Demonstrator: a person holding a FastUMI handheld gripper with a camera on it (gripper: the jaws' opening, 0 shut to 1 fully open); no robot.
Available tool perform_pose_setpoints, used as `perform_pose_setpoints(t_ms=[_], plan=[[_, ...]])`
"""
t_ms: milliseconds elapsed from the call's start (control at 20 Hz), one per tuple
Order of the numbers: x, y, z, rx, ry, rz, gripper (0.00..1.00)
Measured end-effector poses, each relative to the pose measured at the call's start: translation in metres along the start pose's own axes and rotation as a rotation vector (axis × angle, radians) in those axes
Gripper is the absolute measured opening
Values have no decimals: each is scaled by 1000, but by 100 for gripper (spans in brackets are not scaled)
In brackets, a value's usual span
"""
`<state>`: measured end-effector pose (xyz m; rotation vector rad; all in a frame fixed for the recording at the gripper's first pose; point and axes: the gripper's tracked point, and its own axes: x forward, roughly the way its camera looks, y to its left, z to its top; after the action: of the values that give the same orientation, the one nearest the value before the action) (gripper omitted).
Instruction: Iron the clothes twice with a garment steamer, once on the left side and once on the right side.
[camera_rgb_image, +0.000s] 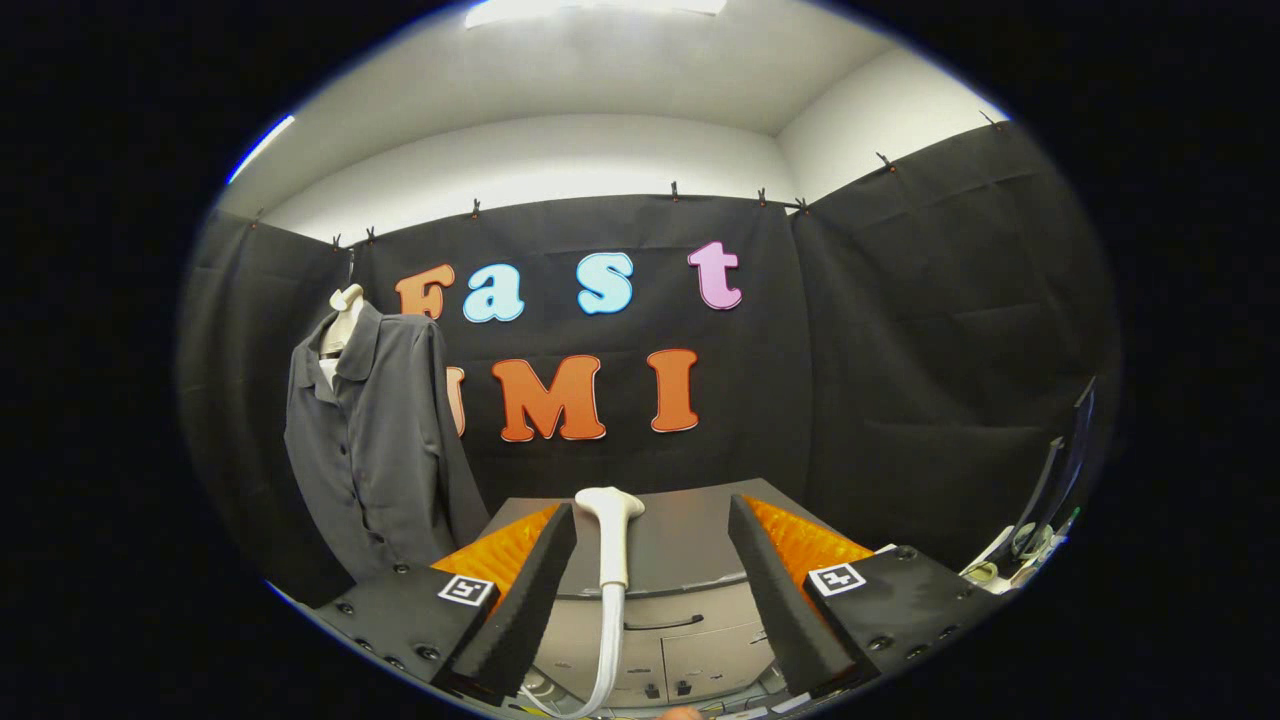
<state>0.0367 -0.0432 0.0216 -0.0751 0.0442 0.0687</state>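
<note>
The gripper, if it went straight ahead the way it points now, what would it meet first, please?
Most likely the steamer head: it stands just ahead of the open gripper, between its fingers but nearer one of them, above the grey cabinet. Depth is hard to judge. The shirt hangs well off that line.

This is a recording booth set up inside a plain room, not a lived-in home. Black cloth (900, 330) hangs clipped along its top edge, from nine o'clock round to three. Above it, at twelve o'clock, show bare white walls (560, 160) and a ceiling light (590, 8). A grey cabinet (670, 610) with drawers stands at six o'clock.
</note>
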Motion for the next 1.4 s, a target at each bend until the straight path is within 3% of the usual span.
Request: perform_pose_setpoints(t_ms=[300, 800, 1000, 1400], plan=[[48, 8, -17, 12, 72, 35, 98], [169, 34, -62, 82, 276, 73, 98], [222, 35, -77, 31, 334, 64, 98], [294, 34, -146, 63, 540, 77, 99]])
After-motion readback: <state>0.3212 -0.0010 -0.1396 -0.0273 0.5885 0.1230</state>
